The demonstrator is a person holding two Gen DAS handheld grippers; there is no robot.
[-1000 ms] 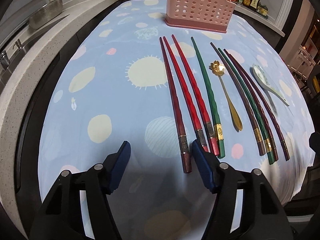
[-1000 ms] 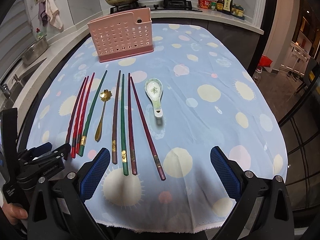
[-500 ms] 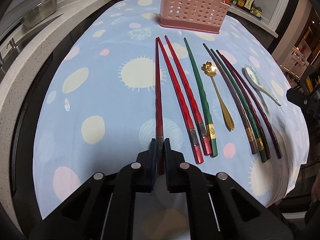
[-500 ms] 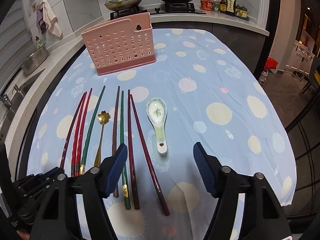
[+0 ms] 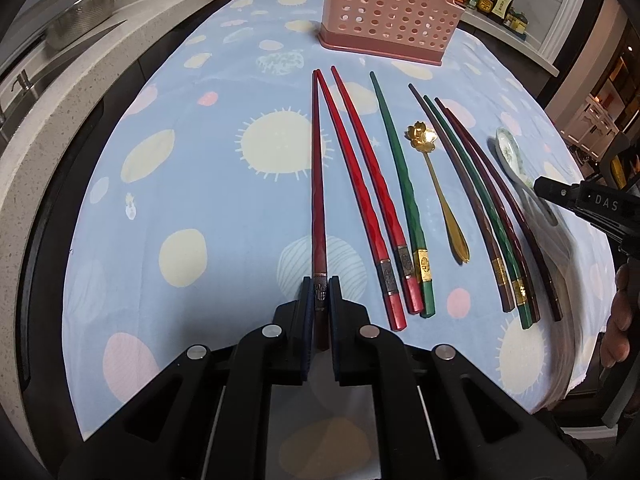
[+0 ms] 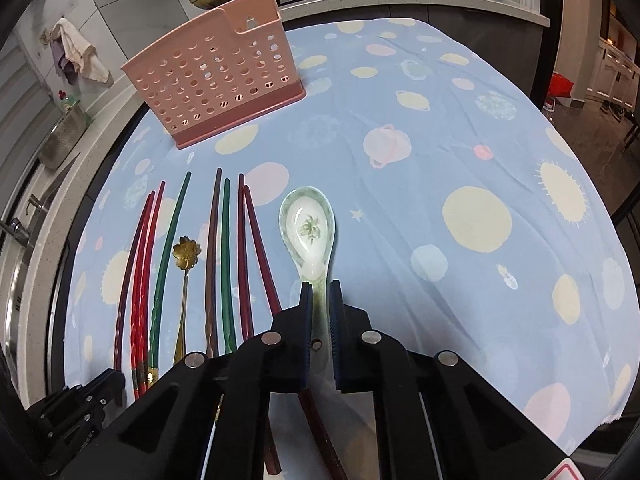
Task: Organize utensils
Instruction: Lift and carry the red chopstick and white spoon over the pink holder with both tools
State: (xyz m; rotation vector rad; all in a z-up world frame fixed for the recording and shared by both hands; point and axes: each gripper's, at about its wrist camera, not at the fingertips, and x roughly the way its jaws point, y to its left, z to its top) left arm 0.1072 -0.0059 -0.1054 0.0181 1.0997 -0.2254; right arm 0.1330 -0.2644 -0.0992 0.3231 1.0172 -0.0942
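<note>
1. On the bench (image 5: 224, 208), both grippers have their pick in hand: the left gripper (image 5: 319, 292) has its fingers pinching the butt of the leftmost red chopstick (image 5: 318, 184), and the right gripper (image 6: 320, 300) has its fingers pinching the handle of the white spoon (image 6: 308, 228).
2. Next, I judge, each must lift and carry to the pink holder (image 6: 216, 88) at the far edge.
3. Chopstick and spoon both lie lengthwise, the chopstick tip and spoon bowl pointing away toward the holder; they need tipping upright.
</note>
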